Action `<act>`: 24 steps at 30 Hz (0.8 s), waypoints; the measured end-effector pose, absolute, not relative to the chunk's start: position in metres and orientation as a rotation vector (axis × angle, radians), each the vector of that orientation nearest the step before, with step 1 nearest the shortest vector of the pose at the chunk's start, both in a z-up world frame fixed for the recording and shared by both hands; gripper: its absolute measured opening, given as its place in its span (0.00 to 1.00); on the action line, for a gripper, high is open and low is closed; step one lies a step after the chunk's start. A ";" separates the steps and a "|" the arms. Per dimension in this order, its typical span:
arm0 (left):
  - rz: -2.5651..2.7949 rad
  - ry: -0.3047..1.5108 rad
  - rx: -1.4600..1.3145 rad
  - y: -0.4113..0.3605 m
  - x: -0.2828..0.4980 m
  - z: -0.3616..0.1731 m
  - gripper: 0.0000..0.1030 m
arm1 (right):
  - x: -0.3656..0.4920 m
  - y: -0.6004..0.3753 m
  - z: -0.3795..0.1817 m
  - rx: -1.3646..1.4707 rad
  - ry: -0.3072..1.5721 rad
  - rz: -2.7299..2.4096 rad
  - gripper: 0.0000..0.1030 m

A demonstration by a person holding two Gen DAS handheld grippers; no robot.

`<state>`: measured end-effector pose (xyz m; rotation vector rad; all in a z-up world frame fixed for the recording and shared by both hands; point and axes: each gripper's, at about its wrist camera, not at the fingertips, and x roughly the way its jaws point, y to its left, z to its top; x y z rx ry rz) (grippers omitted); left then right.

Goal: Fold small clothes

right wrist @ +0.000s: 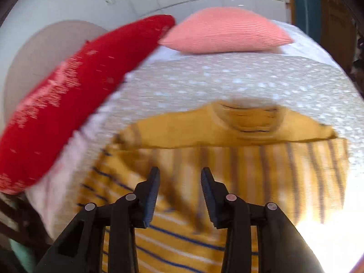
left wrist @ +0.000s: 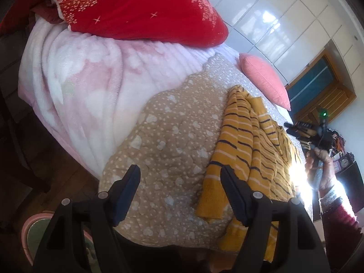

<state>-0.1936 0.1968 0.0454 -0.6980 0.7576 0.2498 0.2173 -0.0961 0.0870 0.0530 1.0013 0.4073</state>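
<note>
Striped yellow sweater (right wrist: 227, 170) spread on bed (left wrist: 173, 141), near edge; left tool (left wrist: 179, 193) and right tool (right wrist: 179, 191) both agape, empty; risk: snagging loose knit, dragging quilt along.

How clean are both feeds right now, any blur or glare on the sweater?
Left wrist: sharp, but sun glare whites out the far edge of the striped sweater. Right wrist: motion blur smears the sweater's stripes and the red pillow; a blown-out patch sits at lower right.
</note>
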 end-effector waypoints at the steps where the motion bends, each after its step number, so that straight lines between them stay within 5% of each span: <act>1: 0.243 0.756 -0.686 0.192 -0.193 0.048 0.70 | 0.220 -0.105 0.079 0.060 1.022 0.389 0.30; 18: 0.331 0.761 -0.676 0.186 -0.208 0.054 0.70 | 0.142 0.021 0.039 -0.044 0.997 0.846 0.32; 19: 0.341 0.756 -0.684 0.190 -0.210 0.053 0.70 | 0.129 0.022 0.047 -0.054 0.975 0.866 0.34; 21: 0.364 0.745 -0.701 0.199 -0.215 0.051 0.70 | 0.099 0.024 0.059 -0.042 0.960 0.950 0.54; 24: 0.394 0.737 -0.724 0.211 -0.220 0.047 0.71 | 0.054 0.032 0.070 -0.067 0.961 1.080 0.64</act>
